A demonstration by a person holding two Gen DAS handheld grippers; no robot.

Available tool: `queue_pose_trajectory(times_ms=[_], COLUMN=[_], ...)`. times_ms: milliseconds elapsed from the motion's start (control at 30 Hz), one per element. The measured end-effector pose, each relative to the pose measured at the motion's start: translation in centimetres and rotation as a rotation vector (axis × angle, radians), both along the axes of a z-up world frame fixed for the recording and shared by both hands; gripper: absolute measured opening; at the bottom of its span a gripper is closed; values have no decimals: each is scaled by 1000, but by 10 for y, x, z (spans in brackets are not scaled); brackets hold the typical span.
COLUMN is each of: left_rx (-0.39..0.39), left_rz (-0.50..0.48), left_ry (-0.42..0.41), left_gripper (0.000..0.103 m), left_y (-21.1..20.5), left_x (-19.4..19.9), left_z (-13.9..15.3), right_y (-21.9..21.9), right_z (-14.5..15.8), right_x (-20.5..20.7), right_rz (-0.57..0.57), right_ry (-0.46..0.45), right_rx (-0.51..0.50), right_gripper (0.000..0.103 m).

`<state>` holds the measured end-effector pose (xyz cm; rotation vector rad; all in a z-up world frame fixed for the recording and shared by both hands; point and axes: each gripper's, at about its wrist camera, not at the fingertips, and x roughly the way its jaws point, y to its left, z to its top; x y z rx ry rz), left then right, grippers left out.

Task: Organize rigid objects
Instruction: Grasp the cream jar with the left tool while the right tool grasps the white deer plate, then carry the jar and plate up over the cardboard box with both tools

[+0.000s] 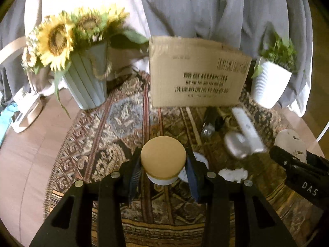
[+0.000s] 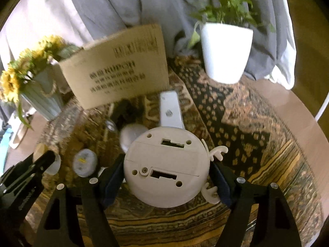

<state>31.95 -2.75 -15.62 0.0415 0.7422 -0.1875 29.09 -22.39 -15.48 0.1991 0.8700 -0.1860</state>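
We see a patterned rug (image 1: 127, 127) spread over a wooden floor, with an upright cardboard box (image 1: 195, 72) at its far edge as our landmark.

Our left gripper (image 1: 163, 164) has its jaws closed on a small white jar with a round tan lid (image 1: 163, 155), held above the rug in front of the box. Our right gripper (image 2: 167, 168) grips a round white plastic device (image 2: 166, 164), its screw-holed underside facing the camera and little antler-shaped pieces sticking out on its right; it too is raised in front of the box.

Between the grippers and the box, loose things lie on the rug: a long white remote (image 1: 247, 129) just in front of the box's right corner, a silvery rounded object (image 1: 236, 144) touching the remote's near end, a dark item with a clear tip (image 1: 209, 121) close to the box's front, a small round white tin (image 2: 85, 162), and a crumpled white scrap (image 1: 233, 174).

Left of the box stands a pale blue basket of sunflowers (image 1: 86, 82). Right of the box stands a white pot with a green plant (image 1: 269, 82). Grey curtains (image 1: 205, 6) hang behind the box.
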Motion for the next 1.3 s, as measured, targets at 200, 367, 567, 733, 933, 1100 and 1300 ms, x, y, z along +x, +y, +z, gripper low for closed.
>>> queue_pose_trajectory(times_ms=[200,367,567,733,933,1100,1300], left_rx=[-18,-52,-77,-80,-83,-71,-83], left_rz=[11,12,6,3,-2,-6,-22], left_ry=[-49,-59,-80,-118,-165,-201,-215], left_gripper=[40,40,40,40,40,40,40], left_y=[-4,-8,-16,-22,-27,-29,-31], left_x=[-6,-8,-7,-4,6,18,43], left_z=[31,50,68,85,108,122,129], right_y=[-1,-3,-7,-10,-12,-13,-10], right_z=[35,57,82,100,119,130,140], right_x=[-1,-2,0,7,17,31,53], right_rz=[43,77,117,148,181,206,234], right_ry=[-59,-97,-147,-186,-233,-262,-288], right_rx=[2,5,-7,-11,-6,9,11], right_gripper=[78,78,78,78,78,78,78])
